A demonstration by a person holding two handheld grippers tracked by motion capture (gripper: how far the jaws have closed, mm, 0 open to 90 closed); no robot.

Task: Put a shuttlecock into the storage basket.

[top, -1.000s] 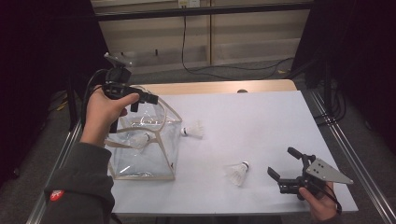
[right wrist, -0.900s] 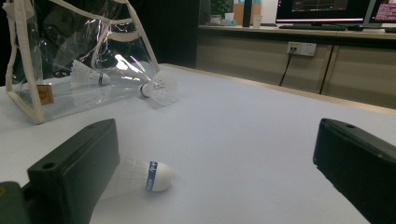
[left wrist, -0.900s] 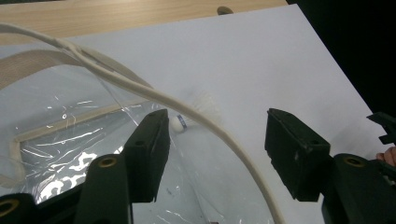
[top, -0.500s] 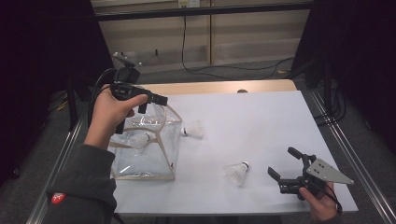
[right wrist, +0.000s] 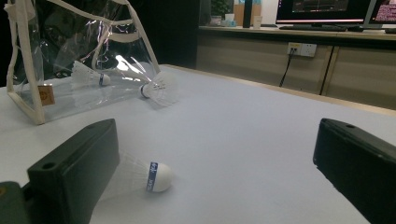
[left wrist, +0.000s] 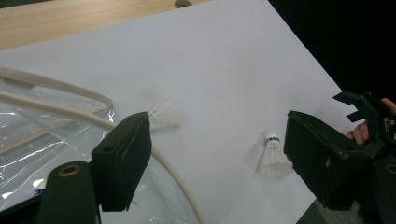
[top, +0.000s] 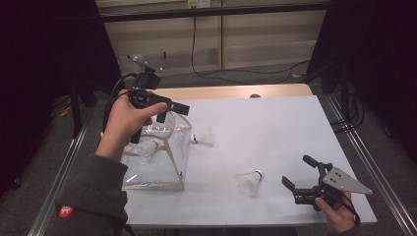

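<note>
While the white table [top: 275, 128] with its wooden far edge sits between dark curtains, beige wall panels and a cable run behind. Left gripper [top: 169, 109] hovers over the clear bag [top: 157, 167], jaws just opening, nothing between them. Right gripper [top: 300, 173] rests low, jaws apart, empty. One shuttlecock [top: 250, 181] lies near it, another shuttlecock [top: 202, 138] just beside the bag.

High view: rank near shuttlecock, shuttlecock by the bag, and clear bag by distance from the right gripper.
From the right gripper:
1. Near shuttlecock, just to its left on the table.
2. Shuttlecock by the bag, mid-table, farther back.
3. Clear bag, at the table's left edge.
</note>
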